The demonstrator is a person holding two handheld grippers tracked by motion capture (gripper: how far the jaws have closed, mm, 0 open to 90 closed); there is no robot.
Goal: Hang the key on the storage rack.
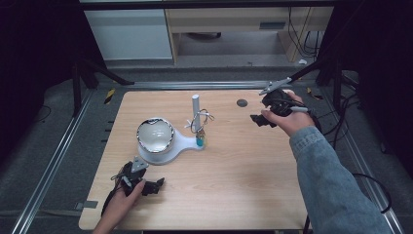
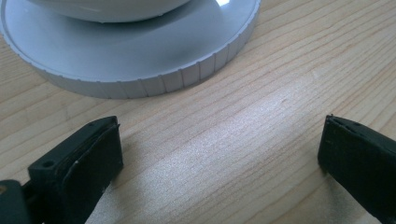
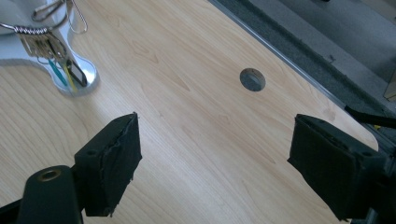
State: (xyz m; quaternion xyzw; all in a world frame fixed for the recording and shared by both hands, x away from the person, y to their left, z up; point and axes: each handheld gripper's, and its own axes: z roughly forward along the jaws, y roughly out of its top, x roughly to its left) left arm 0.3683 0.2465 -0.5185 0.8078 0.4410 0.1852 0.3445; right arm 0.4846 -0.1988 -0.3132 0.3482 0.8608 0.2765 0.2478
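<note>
Left claw [image 1: 146,184], lower left of frame: jaws spread wide, nothing between, low over bare counter [image 1: 243,170] near its front edge. White stand [image 1: 168,144] w/ bowl-shaped top sits centre-left, just beyond that claw; its ribbed base rim [image 2: 154,81] fills upper left of left gripper view, close ahead of the jaws but apart. Post [image 1: 195,109] w/ key bunch [image 1: 199,127] at stand's far end. Right claw [image 1: 260,119], upper right: jaws spread, empty, over open wood. Round hole [image 3: 252,79] near counter's far edge. Centre and right of counter open.
</note>
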